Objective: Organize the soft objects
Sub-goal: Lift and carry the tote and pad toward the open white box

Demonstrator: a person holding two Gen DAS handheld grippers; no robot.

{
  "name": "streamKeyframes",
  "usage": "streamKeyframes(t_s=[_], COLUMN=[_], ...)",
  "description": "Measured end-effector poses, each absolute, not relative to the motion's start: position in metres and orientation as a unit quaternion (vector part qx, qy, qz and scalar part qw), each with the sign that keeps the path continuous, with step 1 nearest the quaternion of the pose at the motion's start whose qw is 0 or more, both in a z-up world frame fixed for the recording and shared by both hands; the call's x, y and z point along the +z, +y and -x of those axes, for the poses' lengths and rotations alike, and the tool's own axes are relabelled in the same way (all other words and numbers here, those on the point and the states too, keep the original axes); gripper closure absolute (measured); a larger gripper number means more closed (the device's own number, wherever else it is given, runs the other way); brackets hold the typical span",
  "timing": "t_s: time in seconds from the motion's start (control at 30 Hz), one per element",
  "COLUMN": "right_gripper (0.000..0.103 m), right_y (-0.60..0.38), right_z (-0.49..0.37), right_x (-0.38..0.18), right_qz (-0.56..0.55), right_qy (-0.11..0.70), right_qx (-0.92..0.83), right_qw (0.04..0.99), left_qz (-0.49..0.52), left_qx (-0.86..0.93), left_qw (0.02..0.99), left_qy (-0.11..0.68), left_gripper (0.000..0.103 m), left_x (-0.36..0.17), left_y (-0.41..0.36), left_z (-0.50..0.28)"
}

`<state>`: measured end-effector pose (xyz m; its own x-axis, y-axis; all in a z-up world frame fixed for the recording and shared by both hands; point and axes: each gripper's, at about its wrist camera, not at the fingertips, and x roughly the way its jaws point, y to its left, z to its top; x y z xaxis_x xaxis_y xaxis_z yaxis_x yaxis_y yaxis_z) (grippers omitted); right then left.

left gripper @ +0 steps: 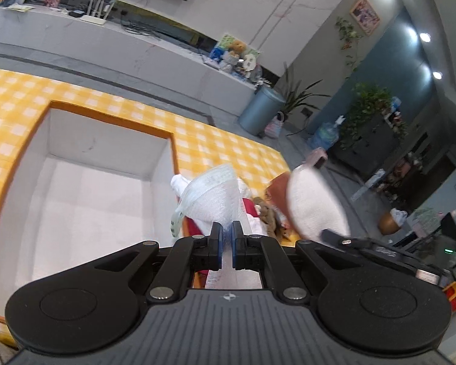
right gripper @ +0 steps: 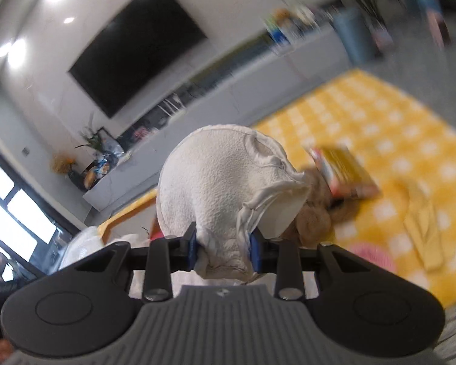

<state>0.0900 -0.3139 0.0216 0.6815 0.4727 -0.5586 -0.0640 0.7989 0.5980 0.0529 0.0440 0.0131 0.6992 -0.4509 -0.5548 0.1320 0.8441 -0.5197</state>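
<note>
Softness governs every grip at this moment. At the left of the left wrist view an open white cardboard box with an orange rim [left gripper: 91,164] is seen lying on the yellow-and-white checked cloth [left gripper: 222,140], nothing visible inside it; it is judged to be the likely receptacle. Just right of the box, a thin white foam-mesh sleeve with a printed label [left gripper: 215,188] is held by the left gripper [left gripper: 227,243], whose blue-padded jaws are pressed together on its lower end. The sleeve is judged very light, limp and easily crushed, so a pinch near an edge should suffice, though it could flop or slip out. Behind it a small heap of plush toys, red, white and brown [left gripper: 258,210], is seen on the cloth.

Further right, a white textured padded cushion with a stitched seam [right gripper: 225,182] is clamped at its lower fold by the right gripper [right gripper: 225,248], lifted clear of the cloth. It is judged light, compressible and not fragile; a bunched fold gives the firmest hold. A flat yellow-and-red packet [right gripper: 343,173] and a pale yellow cloth strip [right gripper: 425,231] lie beyond, blurred.

A long white ledge, a wall-mounted black screen [right gripper: 136,48] and potted plants are seen in the room behind.
</note>
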Motion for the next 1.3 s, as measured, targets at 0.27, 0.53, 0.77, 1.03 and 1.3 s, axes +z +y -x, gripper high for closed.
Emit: streamKeyframes(t_s=[0.27, 0.53, 0.77, 1.03, 1.3], right_gripper=[0.067, 0.023, 0.054, 0.096, 0.096], right_y=[-0.334, -0.338, -0.327, -0.338, -0.356], right_z=[-0.103, -0.112, -0.113, -0.098, -0.064], right_x=[-0.02, -0.038, -0.04, -0.022, 0.038], right_qz=[-0.37, -0.307, -0.294, -0.275, -0.344], right_qy=[0.416, 0.471, 0.463, 0.42, 0.308], right_qx=[0.158, 0.057, 0.092, 0.084, 0.146], right_qw=[0.816, 0.825, 0.831, 0.861, 0.875], left_qz=[0.234, 0.227, 0.229, 0.248, 0.25], left_qx=[-0.189, -0.197, -0.2, -0.202, -0.183], left_qw=[0.889, 0.889, 0.887, 0.891, 0.907], left_qy=[0.346, 0.344, 0.347, 0.323, 0.285], left_gripper=[0.097, 0.097, 0.097, 0.097, 0.101], left_x=[0.005, 0.003, 0.003, 0.013, 0.031], left_y=[0.049, 0.048, 0.046, 0.056, 0.07], left_z=[-0.052, -0.044, -0.043, -0.032, -0.022])
